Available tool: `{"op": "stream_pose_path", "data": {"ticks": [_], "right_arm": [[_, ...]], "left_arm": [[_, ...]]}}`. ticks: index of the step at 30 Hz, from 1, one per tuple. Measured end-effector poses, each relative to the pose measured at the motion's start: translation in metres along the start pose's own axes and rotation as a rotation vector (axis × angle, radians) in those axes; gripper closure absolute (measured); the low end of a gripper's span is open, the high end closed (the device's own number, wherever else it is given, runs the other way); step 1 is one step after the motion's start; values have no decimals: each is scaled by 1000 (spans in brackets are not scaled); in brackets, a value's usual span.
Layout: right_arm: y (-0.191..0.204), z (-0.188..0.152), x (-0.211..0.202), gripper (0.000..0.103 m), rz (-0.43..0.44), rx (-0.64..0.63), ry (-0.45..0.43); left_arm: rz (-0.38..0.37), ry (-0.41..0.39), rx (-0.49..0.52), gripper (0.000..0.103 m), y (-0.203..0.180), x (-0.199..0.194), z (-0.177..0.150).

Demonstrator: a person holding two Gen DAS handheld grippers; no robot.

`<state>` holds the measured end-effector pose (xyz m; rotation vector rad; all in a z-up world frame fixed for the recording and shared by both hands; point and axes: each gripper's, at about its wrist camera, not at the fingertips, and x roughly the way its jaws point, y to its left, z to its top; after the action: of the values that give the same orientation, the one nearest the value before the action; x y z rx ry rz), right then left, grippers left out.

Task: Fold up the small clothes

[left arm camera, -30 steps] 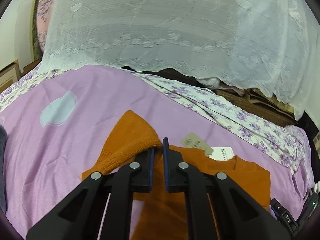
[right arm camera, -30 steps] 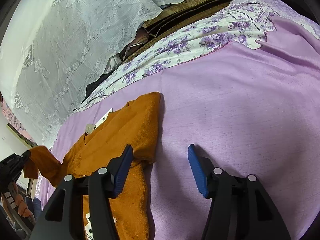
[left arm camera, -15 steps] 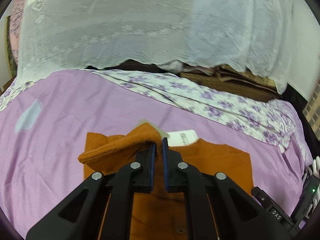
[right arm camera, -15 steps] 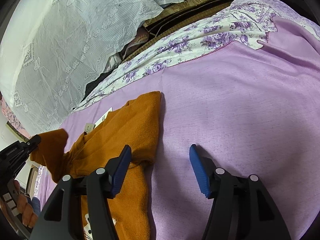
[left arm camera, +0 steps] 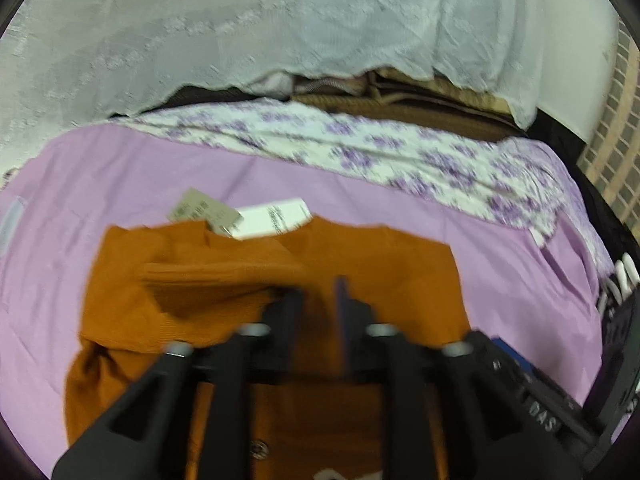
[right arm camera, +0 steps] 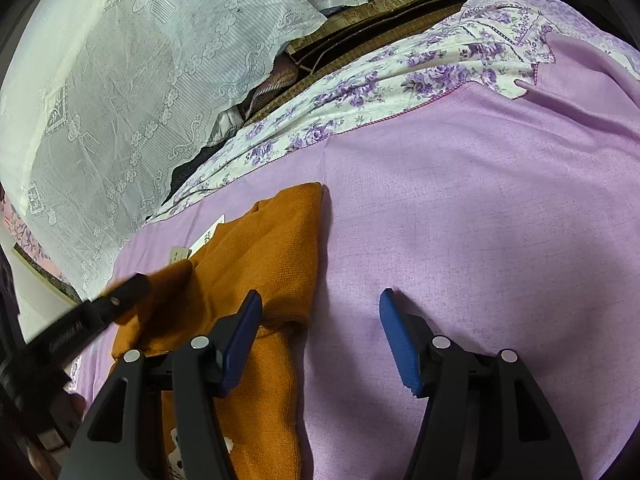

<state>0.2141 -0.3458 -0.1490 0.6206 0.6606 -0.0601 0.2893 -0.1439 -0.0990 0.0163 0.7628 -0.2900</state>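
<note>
A small orange knit sweater (left arm camera: 384, 272) lies flat on the purple bedsheet (left arm camera: 120, 176), with paper tags (left arm camera: 272, 218) at its collar. Its left sleeve (left arm camera: 216, 280) is folded across the chest. My left gripper (left arm camera: 320, 296) hovers over the sweater's middle with a small gap between its jaws; the sleeve lies just left of its fingers (left arm camera: 288, 312), and the frame is blurred. My right gripper (right arm camera: 320, 312) is open and empty, at the sweater's (right arm camera: 272, 248) right edge. The left gripper also shows in the right wrist view (right arm camera: 120, 292).
A floral sheet border (left arm camera: 400, 152) runs along the far side of the bed. A white lace cloth (left arm camera: 240, 32) hangs behind it over brown stacked items (left arm camera: 420, 100). Bare purple sheet (right arm camera: 480, 220) lies right of the sweater.
My left gripper carried the sleeve from the left across the sweater's chest, then its jaws parted slightly. The right gripper stayed in place, open.
</note>
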Motion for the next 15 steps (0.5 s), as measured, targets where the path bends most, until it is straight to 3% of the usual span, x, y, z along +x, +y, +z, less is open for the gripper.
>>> {"op": "stream_pose_path", "data": {"ticks": [1,2,9,15], "right_arm": [[0,0,0,41,0,0,0],[0,0,0,41,0,0,0],[0,0,0,42,4,3,0],[2,0,-4,42,12,3,-16]], "left_arm": [[-9,2,1,25,-1,-1,-3],[-7,-19,4,20,-2,-5,-5],[19,-50,29,15,11,-26,-6],[95,-111,-102,8,83,-60,-4]]}}
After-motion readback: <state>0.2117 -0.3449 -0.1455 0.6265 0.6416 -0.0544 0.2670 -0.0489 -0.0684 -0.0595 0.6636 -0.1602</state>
